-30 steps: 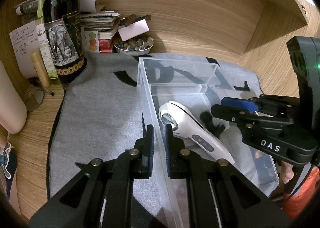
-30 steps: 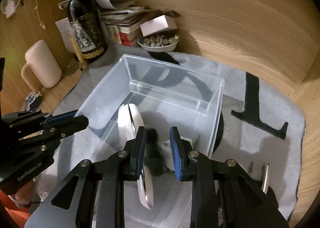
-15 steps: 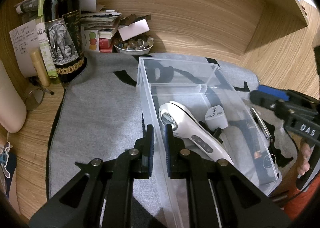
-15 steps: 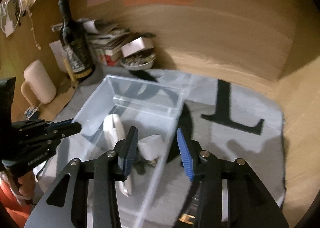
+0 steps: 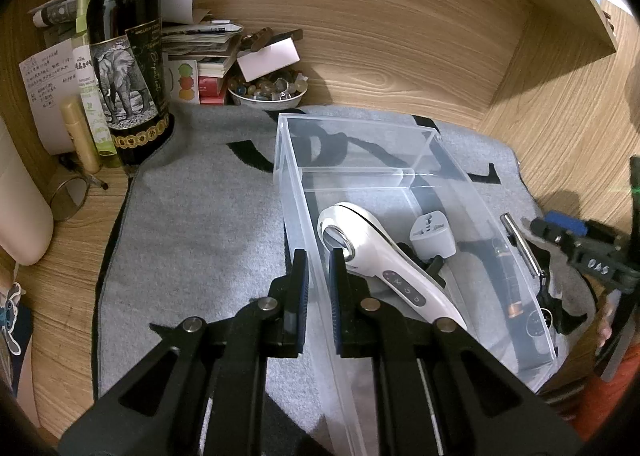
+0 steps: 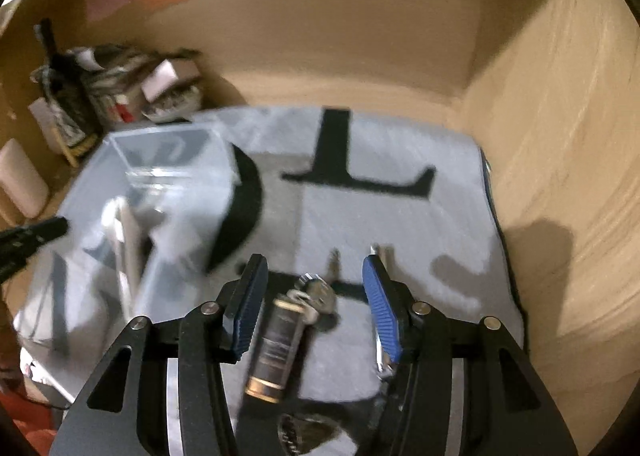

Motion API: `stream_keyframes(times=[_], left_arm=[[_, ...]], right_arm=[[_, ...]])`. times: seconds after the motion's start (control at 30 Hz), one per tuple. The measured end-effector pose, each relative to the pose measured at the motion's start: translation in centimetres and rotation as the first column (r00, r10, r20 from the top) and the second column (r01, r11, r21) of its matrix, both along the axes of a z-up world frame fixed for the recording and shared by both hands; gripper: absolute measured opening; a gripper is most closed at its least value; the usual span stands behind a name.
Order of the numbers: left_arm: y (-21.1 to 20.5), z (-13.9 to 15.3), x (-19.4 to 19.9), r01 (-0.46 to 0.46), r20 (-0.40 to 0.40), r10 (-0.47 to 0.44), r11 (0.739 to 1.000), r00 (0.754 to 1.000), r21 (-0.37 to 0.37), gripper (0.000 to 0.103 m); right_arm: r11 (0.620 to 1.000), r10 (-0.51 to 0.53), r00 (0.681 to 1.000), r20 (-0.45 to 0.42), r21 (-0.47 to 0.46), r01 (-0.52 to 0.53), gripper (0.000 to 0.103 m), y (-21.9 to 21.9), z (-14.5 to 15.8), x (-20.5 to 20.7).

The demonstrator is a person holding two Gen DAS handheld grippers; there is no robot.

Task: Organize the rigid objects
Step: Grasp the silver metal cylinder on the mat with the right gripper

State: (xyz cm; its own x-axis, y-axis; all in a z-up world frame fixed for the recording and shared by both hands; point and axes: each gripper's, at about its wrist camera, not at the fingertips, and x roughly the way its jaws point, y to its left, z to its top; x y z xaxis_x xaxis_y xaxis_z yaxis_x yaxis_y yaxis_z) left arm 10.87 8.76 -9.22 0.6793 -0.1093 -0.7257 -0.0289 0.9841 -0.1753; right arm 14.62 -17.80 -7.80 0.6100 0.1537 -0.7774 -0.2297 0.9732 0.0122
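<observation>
Right gripper (image 6: pixel 314 306) has left the clear bin (image 5: pixel 496 224) and swung over the grey mat (image 6: pixel 400 196); jaws opening, empty, straddling a dark tube (image 6: pixel 280 344) — likely the next pick; plug adapter (image 5: pixel 434 234) now in the bin beside white handheld device (image 5: pixel 384 268); left gripper (image 5: pixel 318 296) clenched on the bin wall.

Wooden desk (image 5: pixel 76 276) under grey mat (image 5: pixel 208 240)

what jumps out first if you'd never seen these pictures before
The clear bin on the grey mat draws the eye, with a white handheld device and a grey plug adapter inside; the left tongs are shut on its near wall. Right of the bin, the right tongs are opening over a dark cylinder on the mat. A wine bottle stands at back left.
</observation>
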Motion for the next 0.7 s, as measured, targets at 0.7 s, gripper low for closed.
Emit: stream_keyframes(times=[0.7], left_arm=[[0.2,-0.2,-0.2,0.001,0.001,-0.001,1.0,1.0,-0.001,0.009]], right_arm=[[0.989,-0.146,0.984,-0.099,-0.035,0.143,0.014,-3.6,-5.8,2.3]])
